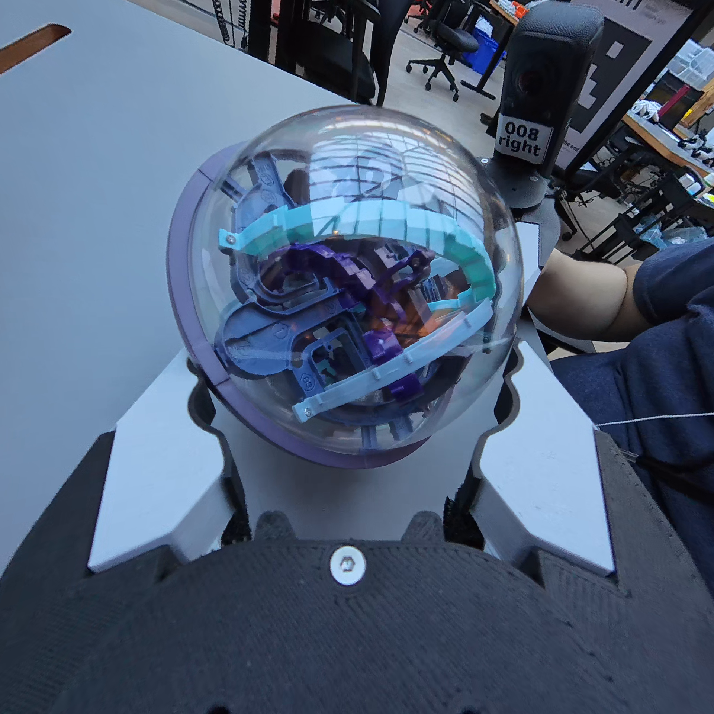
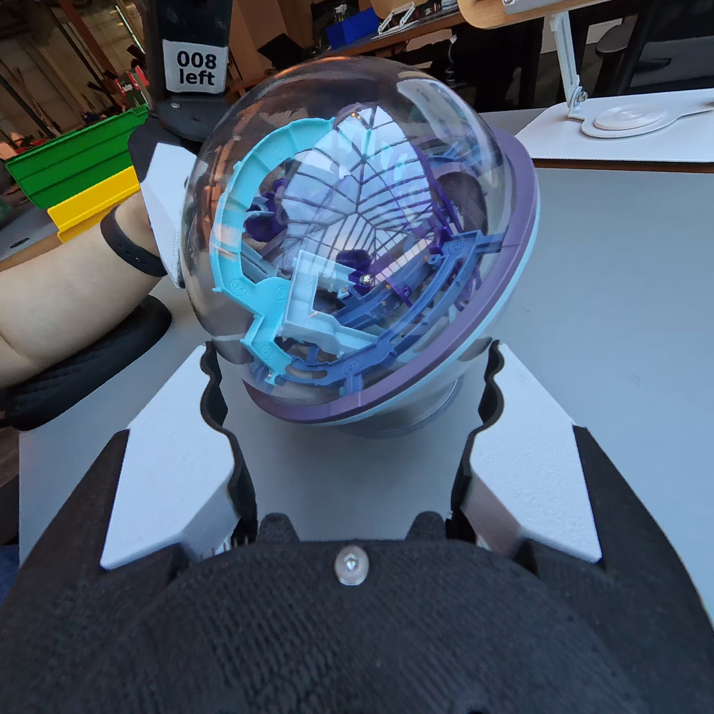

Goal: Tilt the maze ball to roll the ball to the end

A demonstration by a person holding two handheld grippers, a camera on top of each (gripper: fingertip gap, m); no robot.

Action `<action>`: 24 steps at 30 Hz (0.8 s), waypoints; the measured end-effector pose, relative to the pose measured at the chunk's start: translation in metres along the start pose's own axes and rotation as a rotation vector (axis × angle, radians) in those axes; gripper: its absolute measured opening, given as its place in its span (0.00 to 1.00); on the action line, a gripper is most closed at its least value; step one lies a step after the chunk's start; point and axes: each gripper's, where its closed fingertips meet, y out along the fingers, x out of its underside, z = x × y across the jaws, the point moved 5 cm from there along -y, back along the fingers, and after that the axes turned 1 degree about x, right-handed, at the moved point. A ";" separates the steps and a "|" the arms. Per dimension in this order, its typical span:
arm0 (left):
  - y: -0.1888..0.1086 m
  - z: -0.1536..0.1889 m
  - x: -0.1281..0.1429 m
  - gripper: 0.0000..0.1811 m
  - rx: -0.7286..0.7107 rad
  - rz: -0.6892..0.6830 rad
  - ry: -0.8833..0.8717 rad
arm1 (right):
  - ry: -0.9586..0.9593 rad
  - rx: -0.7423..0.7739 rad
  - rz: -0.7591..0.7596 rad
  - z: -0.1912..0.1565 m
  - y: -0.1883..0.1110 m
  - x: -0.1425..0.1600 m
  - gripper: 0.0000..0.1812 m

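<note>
The maze ball (image 1: 347, 278) is a clear sphere with a purple rim band and turquoise, blue and purple tracks inside. It is tilted and held just above the grey table (image 1: 96, 193) between my two grippers, which face each other. My left gripper (image 1: 353, 367) has its jaws spread wide, fingertips (image 1: 199, 378) against the sphere's lower sides. My right gripper (image 2: 351, 347) cups the maze ball (image 2: 359, 232) the same way from the opposite side. A small steel ball (image 2: 365, 279) sits on a purple piece near the sphere's centre.
The right gripper's camera housing (image 1: 541, 96) rises behind the sphere, and the left one's housing (image 2: 193, 58) in the other view. A person's forearm (image 2: 58, 301) is at the left. Green (image 2: 77, 170) and yellow (image 2: 92, 204) bins and office chairs (image 1: 448, 50) stand beyond the table edge.
</note>
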 end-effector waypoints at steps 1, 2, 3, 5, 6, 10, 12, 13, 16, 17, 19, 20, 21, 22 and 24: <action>0.000 -0.001 0.001 0.82 0.007 -0.001 -0.005 | 0.005 -0.006 0.000 0.000 0.001 0.000 0.75; 0.001 -0.001 0.002 0.82 0.016 0.003 -0.012 | 0.007 -0.009 0.003 0.000 0.001 0.000 0.75; 0.001 -0.002 0.002 0.82 0.024 0.011 -0.018 | 0.009 -0.010 0.007 0.000 0.001 0.000 0.75; 0.001 -0.003 0.003 0.82 0.042 0.023 -0.031 | 0.014 -0.013 0.017 0.000 0.002 0.000 0.75; 0.002 -0.003 0.004 0.82 0.049 0.029 -0.035 | 0.013 -0.013 0.023 0.000 0.002 0.000 0.75; 0.002 -0.005 0.005 0.82 0.061 0.052 -0.045 | 0.009 -0.008 0.038 0.001 0.002 -0.001 0.75; 0.002 -0.005 0.005 0.82 0.065 0.054 -0.047 | 0.005 -0.006 0.042 0.001 0.002 -0.001 0.75; 0.002 -0.005 0.005 0.82 0.064 0.056 -0.046 | 0.004 -0.006 0.044 0.001 0.002 -0.001 0.75; 0.002 -0.006 0.004 0.82 0.065 0.065 -0.051 | 0.007 -0.009 0.050 0.002 0.003 -0.002 0.75; 0.002 -0.006 0.004 0.83 0.067 0.072 -0.055 | 0.009 -0.010 0.048 0.002 0.003 -0.002 0.76; 0.003 -0.006 0.004 0.83 0.072 0.082 -0.062 | 0.006 -0.008 0.047 0.001 0.004 -0.002 0.77; 0.003 -0.006 0.003 0.83 0.072 0.085 -0.061 | 0.003 -0.005 0.043 0.001 0.005 -0.002 0.77; 0.003 -0.006 0.003 0.83 0.072 0.088 -0.060 | 0.002 -0.005 0.042 0.001 0.006 -0.002 0.77; 0.003 -0.006 0.004 0.83 0.071 0.090 -0.058 | 0.003 -0.006 0.041 0.001 0.006 -0.002 0.77; 0.003 -0.006 0.004 0.83 0.070 0.090 -0.048 | 0.002 -0.006 0.041 0.001 0.006 -0.002 0.77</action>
